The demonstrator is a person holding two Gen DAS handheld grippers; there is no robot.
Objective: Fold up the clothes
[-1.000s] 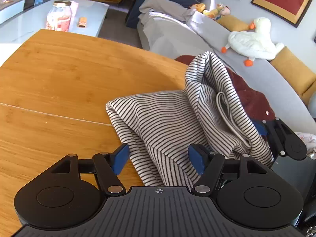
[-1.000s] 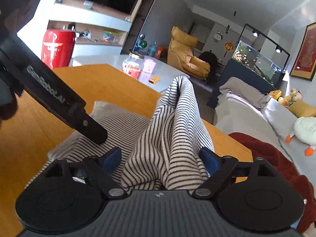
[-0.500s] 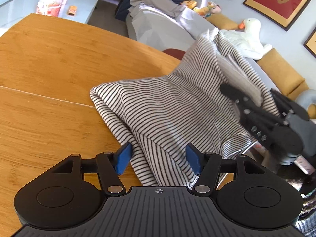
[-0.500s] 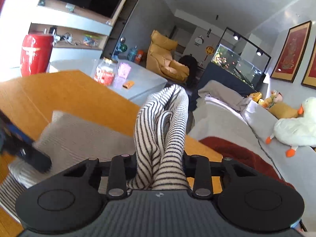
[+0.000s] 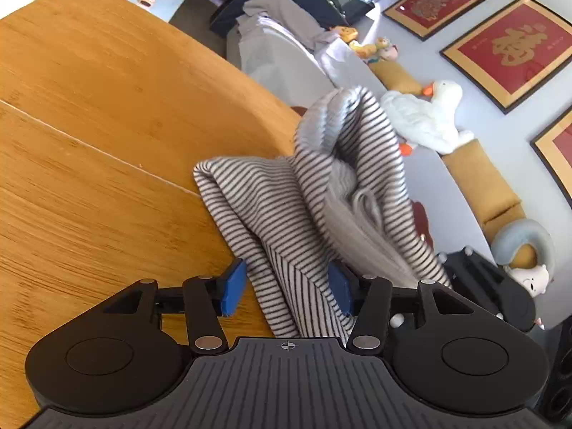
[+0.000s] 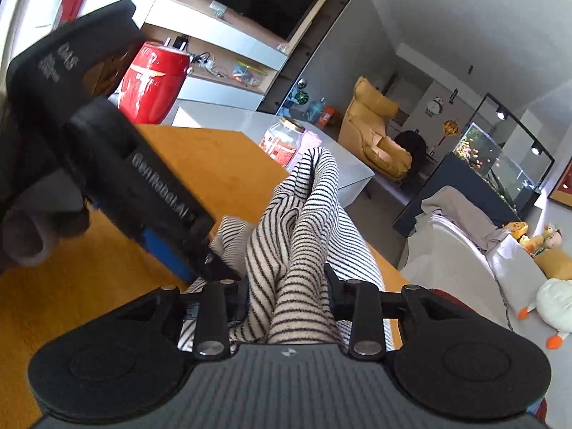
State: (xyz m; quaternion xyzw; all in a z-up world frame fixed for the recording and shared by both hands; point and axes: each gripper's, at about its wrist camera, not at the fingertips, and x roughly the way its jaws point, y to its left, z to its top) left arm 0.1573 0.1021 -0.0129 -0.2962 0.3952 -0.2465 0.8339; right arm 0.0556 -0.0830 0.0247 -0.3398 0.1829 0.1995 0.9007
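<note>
A black-and-white striped garment (image 5: 286,207) lies bunched at the edge of the wooden table (image 5: 107,114). My left gripper (image 5: 286,286) is open, its blue pads either side of a fold of the cloth near the table edge. My right gripper (image 6: 289,289) is shut on a raised bunch of the same striped garment (image 6: 304,221), holding it up above the table. The right gripper's body shows at the lower right of the left wrist view (image 5: 486,286). The left gripper shows at the left of the right wrist view (image 6: 107,164).
The wooden table (image 6: 200,164) ends just beyond the garment. A grey sofa (image 5: 286,57) with a white goose toy (image 5: 425,114) and a dark red cloth (image 5: 420,218) stands behind it. A jar (image 6: 282,143) sits on a low grey table, near a red stool (image 6: 153,82).
My right gripper closed on the striped cloth and lifted it. The left gripper tilted and moved closer over the garment's near fold, its jaws still open.
</note>
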